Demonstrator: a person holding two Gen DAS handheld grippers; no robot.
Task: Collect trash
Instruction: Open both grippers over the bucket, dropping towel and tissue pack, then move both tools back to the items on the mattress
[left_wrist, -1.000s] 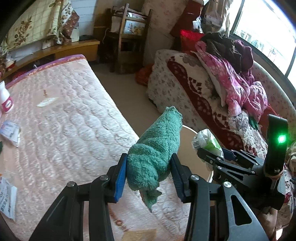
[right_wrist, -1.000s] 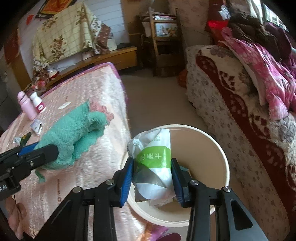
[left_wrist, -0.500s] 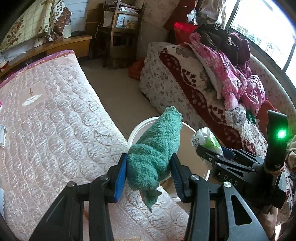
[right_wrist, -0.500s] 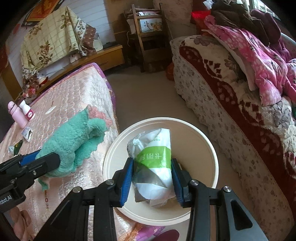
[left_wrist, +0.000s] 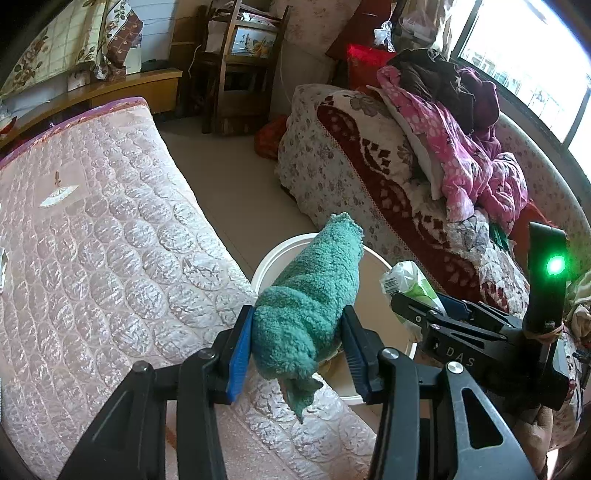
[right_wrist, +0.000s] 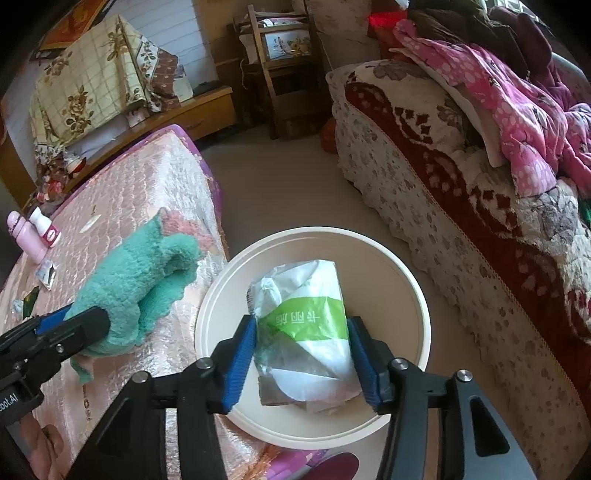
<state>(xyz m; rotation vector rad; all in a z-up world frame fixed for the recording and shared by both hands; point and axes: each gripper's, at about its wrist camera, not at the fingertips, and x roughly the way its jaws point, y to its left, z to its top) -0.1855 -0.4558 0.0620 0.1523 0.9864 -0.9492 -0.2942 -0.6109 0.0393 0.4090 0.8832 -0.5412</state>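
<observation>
Right gripper: your jaws are clenched on a crumpled white-and-green wrapper, pinched at both flanks between the blue pads. The wrapper hangs directly over the open mouth of the cream bin, which fills the view from 9 to 3 o'clock around the jaws.

Left gripper: your jaws are clenched on a fuzzy teal sock, held at its bunched end, the length running out toward 12 o'clock and a loose tail dangling at 6. Its far end overlaps the bin rim; the gripped end sits above the edge of the pink quilted bed, at 9 o'clock.

Progress, as judged:
- Two items picked up, one per hand.
- Neither is released yet; whatever lies at the bin's bottom is mostly hidden behind the wrapper.
- The wrapper looks ready to drop where it is. The sock probably needs carrying further toward 2 o'clock so it clears the rim.

Left on the bed, right-wrist view:
- Small scraps at 9 o'clock, beyond the sock.
- Two pink bottles at 10 o'clock; whether these count as trash cannot be told.

Beyond: a floral-covered sofa at 2 o'clock, heaped with pink clothing.
</observation>
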